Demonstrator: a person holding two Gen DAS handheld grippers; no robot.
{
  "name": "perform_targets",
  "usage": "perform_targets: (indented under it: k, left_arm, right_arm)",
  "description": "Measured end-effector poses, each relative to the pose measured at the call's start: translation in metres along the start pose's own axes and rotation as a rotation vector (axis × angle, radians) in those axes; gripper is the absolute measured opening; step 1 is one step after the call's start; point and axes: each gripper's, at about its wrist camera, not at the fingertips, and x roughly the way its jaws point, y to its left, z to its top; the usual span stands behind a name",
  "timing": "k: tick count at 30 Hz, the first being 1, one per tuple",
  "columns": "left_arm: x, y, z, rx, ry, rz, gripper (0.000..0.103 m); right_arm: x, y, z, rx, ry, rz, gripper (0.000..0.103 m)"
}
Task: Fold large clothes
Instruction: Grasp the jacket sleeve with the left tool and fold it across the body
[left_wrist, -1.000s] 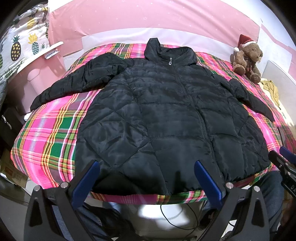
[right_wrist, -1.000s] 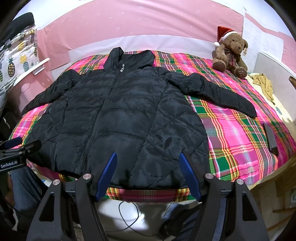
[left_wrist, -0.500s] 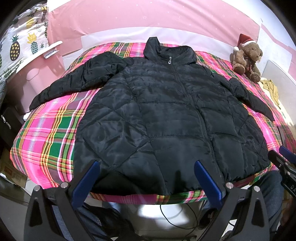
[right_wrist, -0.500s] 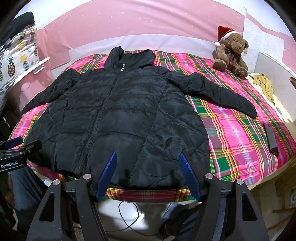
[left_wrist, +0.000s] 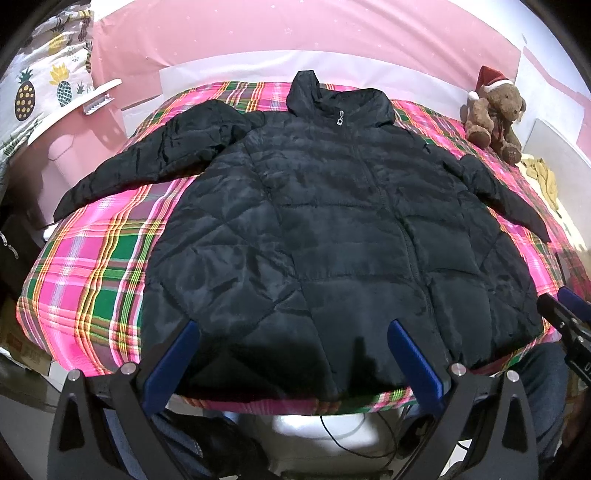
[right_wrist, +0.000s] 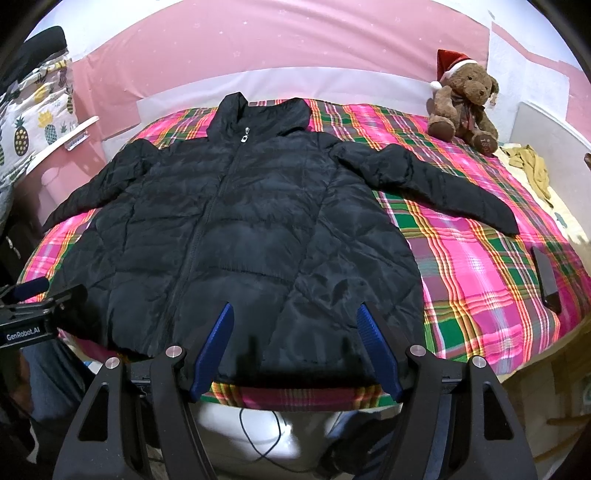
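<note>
A black quilted puffer jacket (left_wrist: 332, 229) lies flat and zipped on the plaid bed, collar at the far side, both sleeves spread out; it also shows in the right wrist view (right_wrist: 240, 236). My left gripper (left_wrist: 293, 328) is open and empty, hovering over the jacket's near hem, left of the zipper. My right gripper (right_wrist: 295, 314) is open and empty over the hem's right part. The left sleeve (left_wrist: 147, 162) reaches toward the bed's left edge. The right sleeve (right_wrist: 436, 184) lies out to the right.
The bed has a pink and green plaid cover (right_wrist: 472, 266). A teddy bear with a Santa hat (right_wrist: 461, 107) sits at the far right corner. A dark phone (right_wrist: 546, 280) lies near the right edge. A yellow cloth (right_wrist: 532, 170) lies beyond it. Cables hang below the near edge.
Both grippers have crept slightly forward toward the jacket's hem. The jacket has not moved and both grippers stay open.
</note>
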Motion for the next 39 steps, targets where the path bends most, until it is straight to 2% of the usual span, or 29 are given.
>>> perform_targets:
  k: [4, 12, 15, 20, 25, 28, 32, 39]
  left_arm:
    - [0.008, 0.009, 0.009, -0.015, -0.005, -0.011, 0.103]
    - [0.03, 0.044, 0.04, -0.041, -0.04, 0.045, 0.103]
    - [0.042, 0.068, 0.054, -0.091, -0.049, 0.043, 0.103]
    - [0.063, 0.116, 0.076, -0.176, -0.059, 0.113, 0.103]
    - [0.091, 0.169, 0.1, -0.271, -0.05, 0.114, 0.103]
    - [0.105, 0.198, 0.113, -0.316, -0.063, 0.158, 0.103]
    - [0.125, 0.235, 0.129, -0.392, -0.07, 0.169, 0.103]
    - [0.166, 0.298, 0.138, -0.546, -0.057, 0.187, 0.101]
  right_arm:
    - [0.007, 0.001, 0.014, -0.007, -0.006, 0.031, 0.069]
    - [0.035, 0.016, 0.051, -0.054, -0.031, 0.068, 0.072]
    - [0.049, 0.021, 0.064, -0.062, -0.022, 0.084, 0.072]
    - [0.075, 0.033, 0.087, -0.098, -0.011, 0.091, 0.072]
    - [0.105, 0.047, 0.109, -0.129, 0.007, 0.095, 0.072]
    - [0.124, 0.054, 0.12, -0.145, 0.015, 0.099, 0.072]
    - [0.15, 0.061, 0.134, -0.162, 0.035, 0.101, 0.072]
    - [0.182, 0.066, 0.146, -0.175, 0.063, 0.085, 0.072]
